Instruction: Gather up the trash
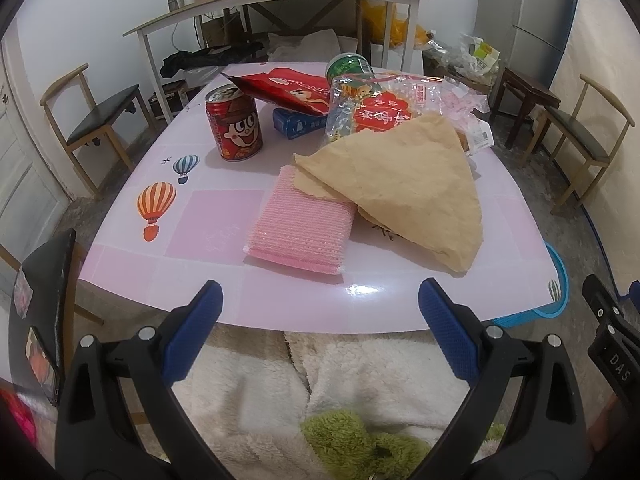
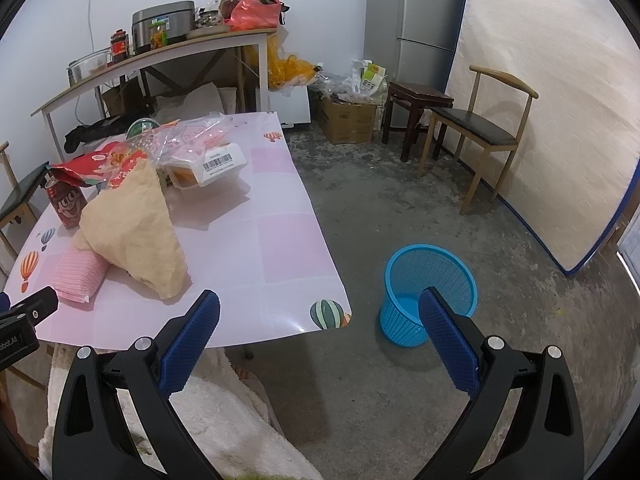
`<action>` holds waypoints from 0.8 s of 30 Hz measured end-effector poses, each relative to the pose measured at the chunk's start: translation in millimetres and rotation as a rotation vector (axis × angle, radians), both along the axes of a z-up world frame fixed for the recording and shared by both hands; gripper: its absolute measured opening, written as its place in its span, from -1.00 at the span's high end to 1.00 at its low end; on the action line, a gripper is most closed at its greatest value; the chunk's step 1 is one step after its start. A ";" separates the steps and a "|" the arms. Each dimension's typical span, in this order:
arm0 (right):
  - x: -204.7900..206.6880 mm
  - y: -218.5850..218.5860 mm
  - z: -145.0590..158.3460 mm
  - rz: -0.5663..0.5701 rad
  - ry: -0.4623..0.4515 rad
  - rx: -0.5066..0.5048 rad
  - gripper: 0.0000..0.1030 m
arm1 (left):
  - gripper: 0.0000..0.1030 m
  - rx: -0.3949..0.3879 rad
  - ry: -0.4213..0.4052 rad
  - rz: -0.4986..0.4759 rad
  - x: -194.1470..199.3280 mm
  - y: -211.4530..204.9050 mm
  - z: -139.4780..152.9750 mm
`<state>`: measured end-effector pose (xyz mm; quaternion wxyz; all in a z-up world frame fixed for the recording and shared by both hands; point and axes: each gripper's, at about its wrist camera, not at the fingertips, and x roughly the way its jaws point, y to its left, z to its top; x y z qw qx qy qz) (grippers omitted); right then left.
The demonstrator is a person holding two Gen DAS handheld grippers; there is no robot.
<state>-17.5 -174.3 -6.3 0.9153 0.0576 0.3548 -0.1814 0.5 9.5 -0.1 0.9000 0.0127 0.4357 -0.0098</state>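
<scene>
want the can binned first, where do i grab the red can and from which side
Grip the red can around its upright body, mid-height, coming in from the near-left, probably with the left gripper. The red snack bag leans over its far-right rim, so that side looks blocked.

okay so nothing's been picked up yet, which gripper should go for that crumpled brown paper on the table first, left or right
Probably the left. The left gripper is open and faces the brown paper head on across the table edge. The right gripper is also open but points past the table corner toward the blue basket on the floor.
</scene>
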 end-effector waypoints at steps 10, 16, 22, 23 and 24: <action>11.3 11.6 4.3 0.054 -0.012 -0.008 -0.88 | -0.83 0.009 0.014 0.033 6.8 14.0 -7.6; 27.2 29.5 14.3 0.196 -0.096 0.004 -0.88 | -0.83 -0.007 0.022 0.080 14.4 37.2 -18.6; 54.3 51.9 23.4 0.373 -0.182 0.079 -0.88 | -0.83 -0.069 -0.050 0.069 17.7 57.8 -22.9; 62.0 56.0 23.3 0.396 -0.169 0.105 -0.88 | -0.83 -0.088 -0.067 0.055 17.9 60.5 -22.5; 69.9 59.5 22.1 0.415 -0.149 0.136 -0.88 | -0.83 -0.120 -0.090 0.035 18.0 64.7 -22.4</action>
